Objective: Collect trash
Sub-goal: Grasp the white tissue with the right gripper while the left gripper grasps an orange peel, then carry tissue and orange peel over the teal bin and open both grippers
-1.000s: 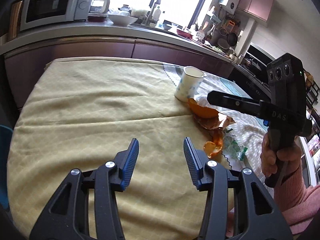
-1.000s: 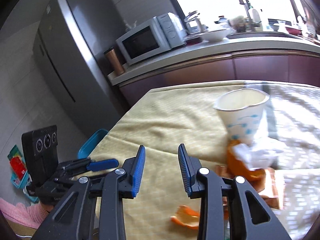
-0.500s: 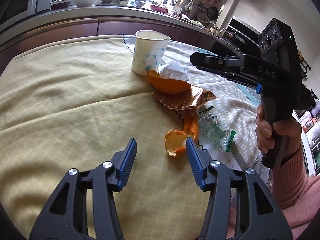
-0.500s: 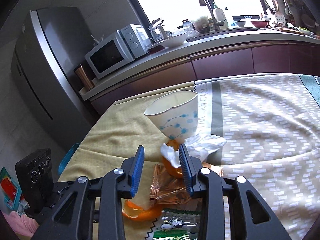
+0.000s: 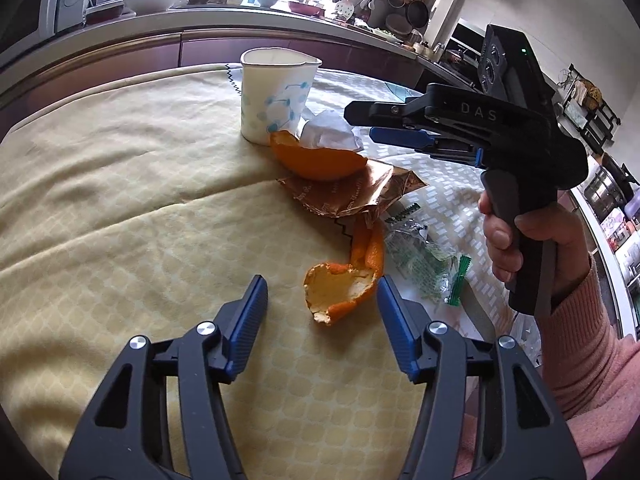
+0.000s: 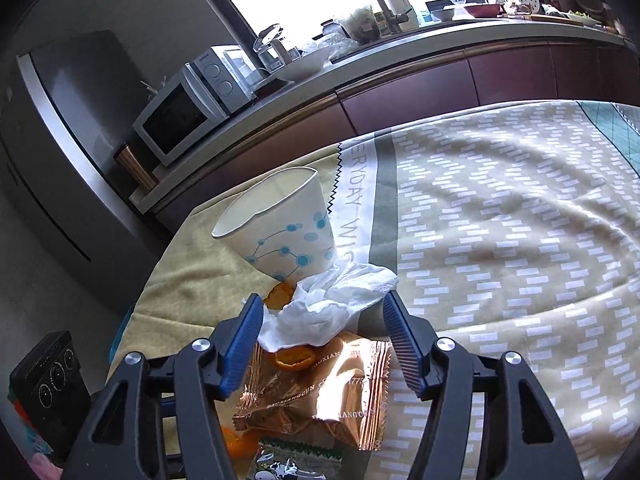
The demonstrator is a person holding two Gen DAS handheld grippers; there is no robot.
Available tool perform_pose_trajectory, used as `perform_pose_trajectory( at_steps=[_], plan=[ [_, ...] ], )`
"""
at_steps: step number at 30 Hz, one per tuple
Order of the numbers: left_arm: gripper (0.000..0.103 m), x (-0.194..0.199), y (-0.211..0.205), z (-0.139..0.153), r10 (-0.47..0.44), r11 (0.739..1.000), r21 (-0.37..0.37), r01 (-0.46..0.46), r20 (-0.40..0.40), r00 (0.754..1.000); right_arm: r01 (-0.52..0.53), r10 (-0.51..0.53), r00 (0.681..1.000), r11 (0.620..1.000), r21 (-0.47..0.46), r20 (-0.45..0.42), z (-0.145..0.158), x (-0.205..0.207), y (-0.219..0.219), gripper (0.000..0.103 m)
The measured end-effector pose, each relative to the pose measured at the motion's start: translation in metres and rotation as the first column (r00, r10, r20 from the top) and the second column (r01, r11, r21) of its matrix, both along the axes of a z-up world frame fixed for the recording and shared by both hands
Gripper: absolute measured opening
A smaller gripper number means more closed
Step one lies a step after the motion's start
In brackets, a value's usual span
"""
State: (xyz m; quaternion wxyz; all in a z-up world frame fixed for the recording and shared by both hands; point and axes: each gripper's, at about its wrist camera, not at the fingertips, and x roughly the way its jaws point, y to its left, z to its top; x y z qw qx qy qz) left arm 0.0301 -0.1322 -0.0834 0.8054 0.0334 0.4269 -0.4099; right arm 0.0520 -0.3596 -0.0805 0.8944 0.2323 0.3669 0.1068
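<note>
My left tool (image 5: pixel 320 292) hung over the desk (image 5: pixel 100 216) with its blue-padded jaws apart; they had just been widening, and a curled piece of orange peel with a pale inside (image 5: pixel 340 288) lay on the cloth between them, close to the right pad, with neither pad pressing on it. My right tool (image 6: pixel 322 322) had also just spread its jaws, and they stood apart on either side of a crumpled white paper tissue (image 6: pixel 332 300) without clamping it. The tissue sat on a larger cupped piece of orange peel (image 5: pixel 318 158), which rested on a shiny copper-coloured foil snack wrapper (image 6: pixel 320 392). Just behind the tissue stood a white paper cup printed with blue dots and lines (image 6: pixel 286 232), upright, its rim bent. Beside the wrapper lay a clear plastic wrapper with green print (image 5: pixel 424 256). All of this trash lay near the seam where the yellow chequered cloth (image 5: pixel 120 240) met a beige cloth with white dashes (image 6: pixel 500 260). In the left view, my right hand (image 5: pixel 516 240) in a pink sleeve gripped the right tool's handle.
</note>
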Motion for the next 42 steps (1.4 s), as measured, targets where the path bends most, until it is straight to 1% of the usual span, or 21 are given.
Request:
perform_pose_trajectory(
  at_steps=[5, 6, 7, 9, 10, 11, 12, 15, 16, 17, 18, 19, 20, 25, 30, 35, 38, 42],
  plan=[
    [0.052, -0.002, -0.002, 0.0, -0.015, 1.0, -0.012, 0.015, -0.009, 1.0, -0.021, 0.022, 1.0, 0.999, 0.033, -0.02, -0.008, 0.007, 0.002, 0.061],
    [0.05, -0.002, -0.001, 0.0, -0.018, 1.0, -0.014, 0.018, -0.011, 1.0, -0.023, 0.024, 1.0, 0.999, 0.035, -0.02, -0.009, 0.008, 0.002, 0.06],
    [0.049, -0.002, -0.002, 0.0, -0.02, 1.0, -0.015, 0.02, -0.012, 1.0, -0.028, 0.028, 0.999, 0.999, 0.04, -0.021, -0.01, 0.008, 0.003, 0.056],
    [0.043, -0.002, -0.002, -0.001, -0.024, 1.0, -0.019, 0.024, -0.015, 1.0, -0.036, 0.037, 0.999, 0.998, 0.047, -0.026, -0.011, 0.009, 0.004, 0.038],
    [0.04, -0.002, -0.002, -0.001, -0.025, 0.999, -0.02, 0.024, -0.017, 1.0, -0.041, 0.042, 0.999, 0.998, 0.049, -0.026, -0.012, 0.009, 0.004, 0.034],
    [0.033, -0.002, -0.002, -0.001, -0.028, 0.999, -0.029, 0.028, -0.023, 0.999, -0.046, 0.048, 0.999, 0.998, 0.047, -0.025, -0.012, 0.009, 0.005, 0.023],
    [0.031, -0.002, -0.002, -0.001, -0.03, 0.999, -0.034, 0.029, -0.03, 0.999, -0.051, 0.053, 0.998, 0.998, 0.043, -0.024, -0.012, 0.009, 0.006, 0.017],
    [0.025, -0.003, -0.002, -0.001, -0.024, 0.999, -0.036, 0.023, -0.022, 0.999, -0.053, 0.053, 0.999, 0.998, 0.029, -0.011, -0.011, 0.006, 0.007, 0.013],
    [0.024, -0.003, -0.001, 0.0, -0.023, 0.999, -0.04, 0.022, -0.024, 0.999, -0.052, 0.053, 0.999, 0.998, 0.027, -0.009, -0.01, 0.006, 0.008, 0.012],
    [0.02, -0.003, -0.001, 0.0, -0.021, 0.999, -0.043, 0.02, -0.026, 0.999, -0.051, 0.051, 0.999, 0.998, 0.026, -0.004, -0.009, 0.005, 0.008, 0.012],
    [0.012, -0.003, -0.001, 0.0, -0.02, 0.999, -0.047, 0.019, -0.027, 0.999, -0.047, 0.048, 0.999, 0.999, 0.023, 0.0, -0.009, 0.004, 0.007, 0.011],
    [0.007, -0.002, 0.0, 0.0, -0.02, 0.999, -0.049, 0.019, -0.029, 0.999, -0.043, 0.042, 0.999, 0.999, 0.019, 0.005, -0.008, 0.003, 0.006, 0.011],
    [0.005, -0.003, 0.0, 0.0, -0.021, 0.998, -0.052, 0.019, -0.033, 0.999, -0.038, 0.038, 0.999, 0.999, 0.016, 0.012, -0.007, 0.001, 0.006, 0.01],
    [0.004, -0.005, 0.004, 0.002, -0.018, 0.998, -0.063, 0.016, -0.029, 0.999, -0.02, 0.019, 0.998, 1.0, 0.004, 0.063, 0.005, -0.007, 0.005, 0.01],
    [0.004, -0.009, 0.01, 0.009, -0.013, 0.997, -0.077, 0.013, -0.006, 1.0, -0.003, 0.004, 0.994, 1.0, -0.004, 0.108, 0.018, -0.016, 0.003, 0.01],
    [0.004, -0.012, 0.021, 0.015, 0.013, 0.997, -0.083, -0.011, 0.02, 1.0, 0.0, 0.0, 0.99, 1.0, -0.004, 0.141, 0.029, -0.024, 0.006, 0.01],
    [0.004, -0.014, 0.032, 0.021, 0.034, 0.996, -0.084, -0.03, 0.042, 0.999, -0.011, 0.012, 0.986, 1.0, -0.007, 0.165, 0.037, -0.03, 0.011, 0.01],
    [0.004, -0.018, 0.049, 0.03, 0.055, 0.995, -0.09, -0.049, 0.073, 0.996, -0.052, 0.052, 0.981, 0.999, -0.008, 0.188, 0.044, -0.037, 0.022, 0.01]
  ],
)
